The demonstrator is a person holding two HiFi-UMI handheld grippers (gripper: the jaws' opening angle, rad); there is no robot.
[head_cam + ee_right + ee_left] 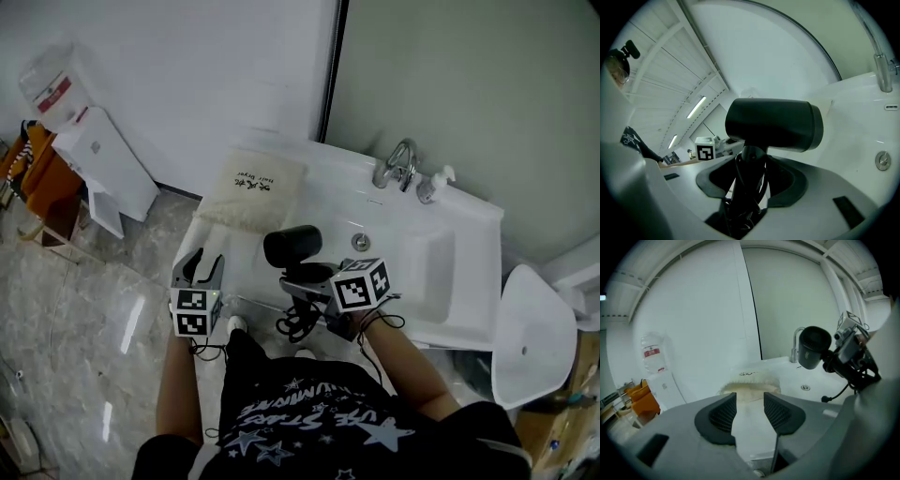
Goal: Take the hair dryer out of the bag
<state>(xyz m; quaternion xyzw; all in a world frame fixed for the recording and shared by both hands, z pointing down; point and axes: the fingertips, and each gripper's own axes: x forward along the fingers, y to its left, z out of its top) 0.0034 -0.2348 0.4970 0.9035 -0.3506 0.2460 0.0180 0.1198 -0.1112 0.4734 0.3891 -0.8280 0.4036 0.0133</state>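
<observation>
Over counter (pixel 330 192), dryer (pixel 292 246) barrel horiz.

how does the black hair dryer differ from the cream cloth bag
The black hair dryer is dark and rounded; the cream cloth bag is pale and squarish. The right gripper holds the hair dryer by its handle; the bag lies on the white counter.

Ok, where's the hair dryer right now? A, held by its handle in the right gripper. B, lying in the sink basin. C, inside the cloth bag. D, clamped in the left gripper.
A: the right gripper has its jaws closed on the handle of the hair dryer. The bag lies apart from it beside the sink, and the left gripper is open with nothing held.
</observation>
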